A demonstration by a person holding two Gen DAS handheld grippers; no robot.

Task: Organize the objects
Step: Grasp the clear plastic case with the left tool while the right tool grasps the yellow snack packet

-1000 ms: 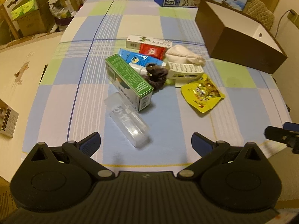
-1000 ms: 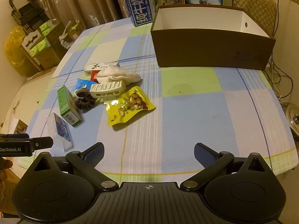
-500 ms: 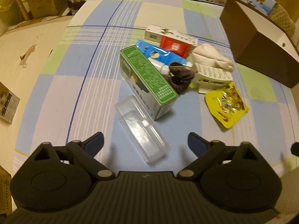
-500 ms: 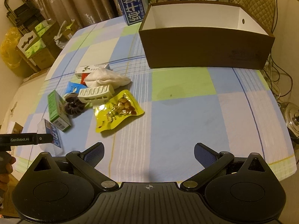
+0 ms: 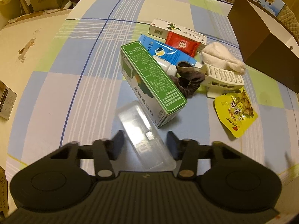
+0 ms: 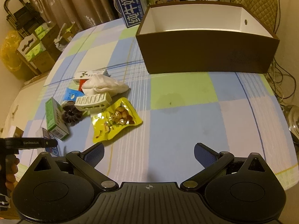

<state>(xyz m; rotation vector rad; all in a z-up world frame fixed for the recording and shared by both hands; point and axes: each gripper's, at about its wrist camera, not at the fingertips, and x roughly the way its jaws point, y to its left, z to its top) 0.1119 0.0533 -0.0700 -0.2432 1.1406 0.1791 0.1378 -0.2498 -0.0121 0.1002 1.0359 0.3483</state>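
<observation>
Right wrist view: left gripper [image 6: 29, 142] reads "GenRobot.AI".

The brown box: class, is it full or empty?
Empty as far as visible: the brown box shows only bare white inner walls; its floor is hidden behind the front wall.

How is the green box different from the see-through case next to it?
The green box is solid, green on top with printed text, while the clear plastic case is transparent, so the cloth shows through it. The green box stands taller; the clear plastic case lies low and flat. The left gripper has its fingers on either side of the clear plastic case, not the green box. Both are long, narrow and lie on the checked tablecloth.
</observation>
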